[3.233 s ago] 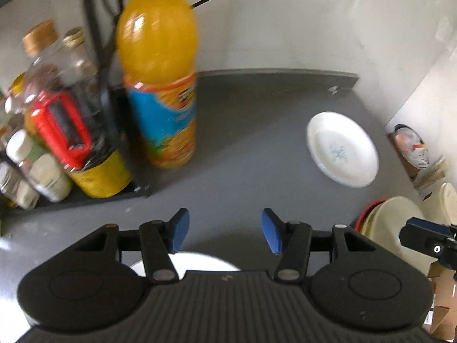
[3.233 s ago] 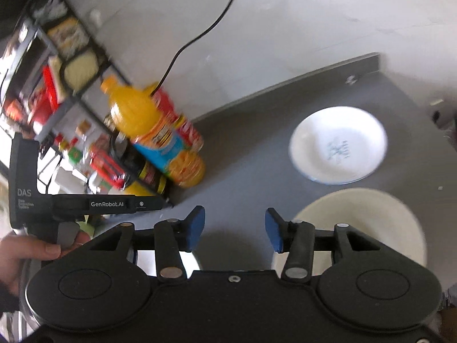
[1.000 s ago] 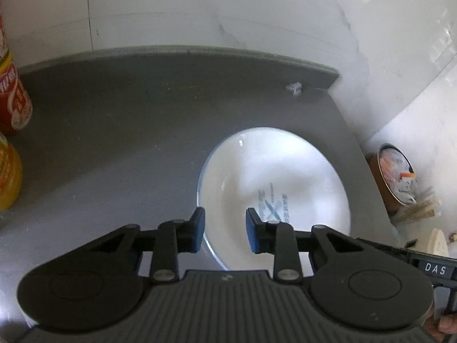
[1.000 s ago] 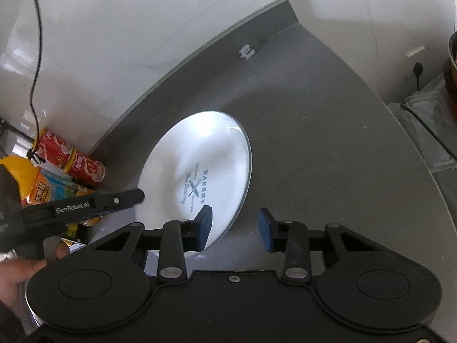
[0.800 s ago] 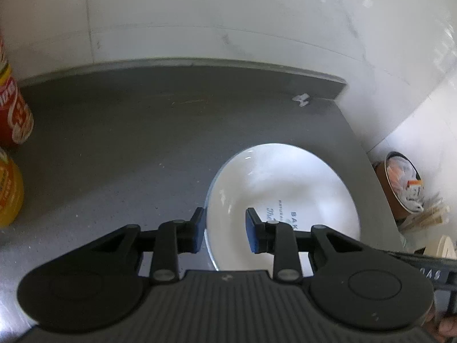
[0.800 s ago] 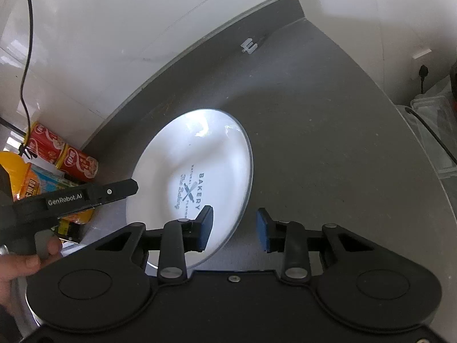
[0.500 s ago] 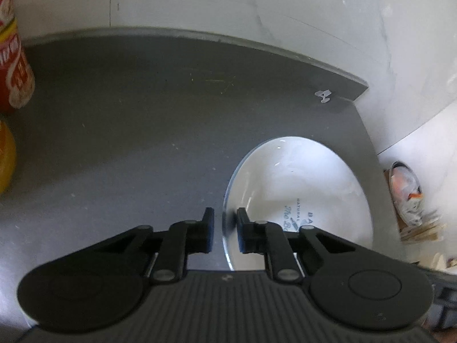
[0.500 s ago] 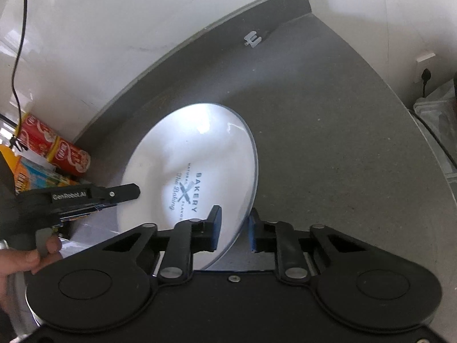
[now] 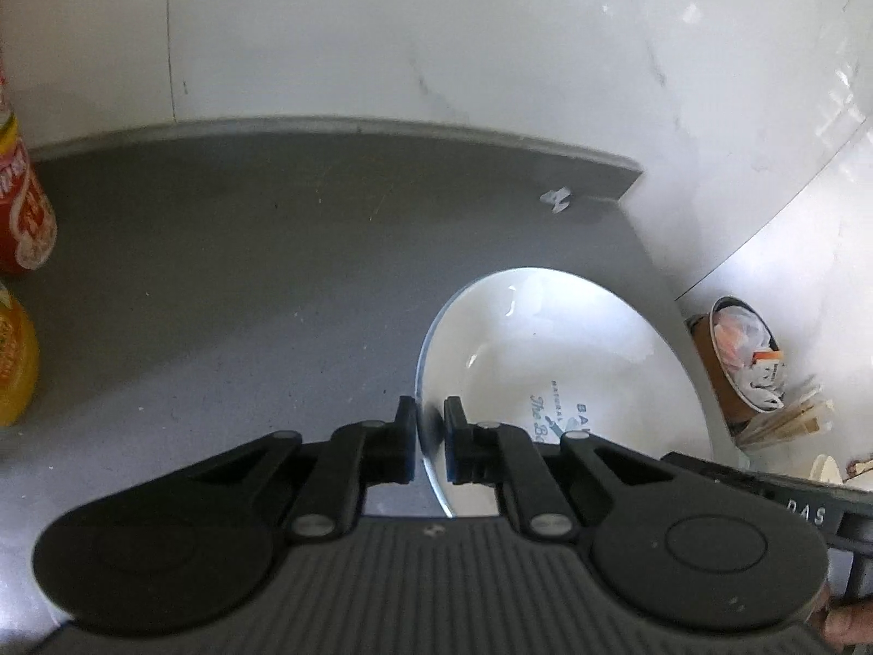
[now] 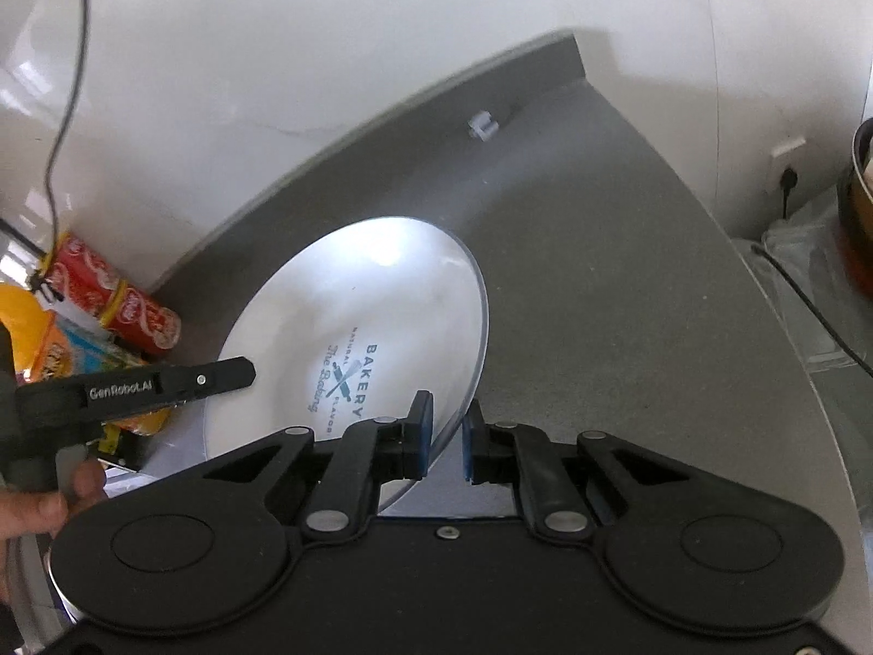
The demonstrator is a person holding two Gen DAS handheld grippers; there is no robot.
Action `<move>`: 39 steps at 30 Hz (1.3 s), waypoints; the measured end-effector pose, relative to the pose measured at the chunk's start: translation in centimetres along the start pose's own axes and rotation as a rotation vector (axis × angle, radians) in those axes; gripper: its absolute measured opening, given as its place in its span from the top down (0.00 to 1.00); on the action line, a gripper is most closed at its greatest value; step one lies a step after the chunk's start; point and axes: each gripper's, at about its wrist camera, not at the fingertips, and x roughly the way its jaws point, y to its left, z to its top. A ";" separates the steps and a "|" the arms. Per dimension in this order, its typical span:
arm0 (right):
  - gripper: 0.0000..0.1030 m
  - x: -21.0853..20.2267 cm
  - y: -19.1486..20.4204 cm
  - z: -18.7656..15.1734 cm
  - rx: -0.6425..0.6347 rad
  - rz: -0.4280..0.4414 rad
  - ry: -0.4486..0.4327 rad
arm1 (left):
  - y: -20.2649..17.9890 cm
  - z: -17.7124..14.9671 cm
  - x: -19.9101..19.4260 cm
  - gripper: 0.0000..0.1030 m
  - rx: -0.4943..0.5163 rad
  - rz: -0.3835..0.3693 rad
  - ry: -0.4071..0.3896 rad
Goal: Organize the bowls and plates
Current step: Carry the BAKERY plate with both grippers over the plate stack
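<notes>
Two tongs pinch one white plate (image 10: 371,327): we find the left gripper (image 9: 430,445) clamped on its left rim, the right gripper (image 10: 446,436) on its right rim; beyond lies grey counter (image 9: 245,273).

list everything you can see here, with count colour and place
plate: 1, white with blue bakery print, on the counter, rim between both grippers' fingers
counter: 1, grey, against the white wall
cans: 2, red, far left by the wall
juice bottle: 1, orange, left edge
clip: 1, small, white, back corner of the counter
cable: 1, dark, hanging on the wall
left hand-held gripper: 1, black, closed on the plate's left rim
right hand-held gripper: 1, black with blue pads, closed on the plate's right rim
</notes>
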 end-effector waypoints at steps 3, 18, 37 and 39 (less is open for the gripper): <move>0.89 -1.3 0.3 -0.4 0.006 0.006 -0.018 | -0.4 0.1 -1.4 0.92 0.012 -0.010 -0.012; 0.89 -8.2 2.0 -1.9 -0.035 0.028 -0.114 | -4.0 -1.3 -6.8 0.92 0.024 -0.032 -0.070; 0.89 -11.5 11.0 -6.0 -0.069 0.039 -0.195 | 2.8 -2.7 -14.9 0.92 0.009 -0.094 -0.133; 0.89 -11.5 12.1 -6.8 -0.067 0.039 -0.196 | 4.1 -2.9 -15.7 0.92 0.003 -0.103 -0.136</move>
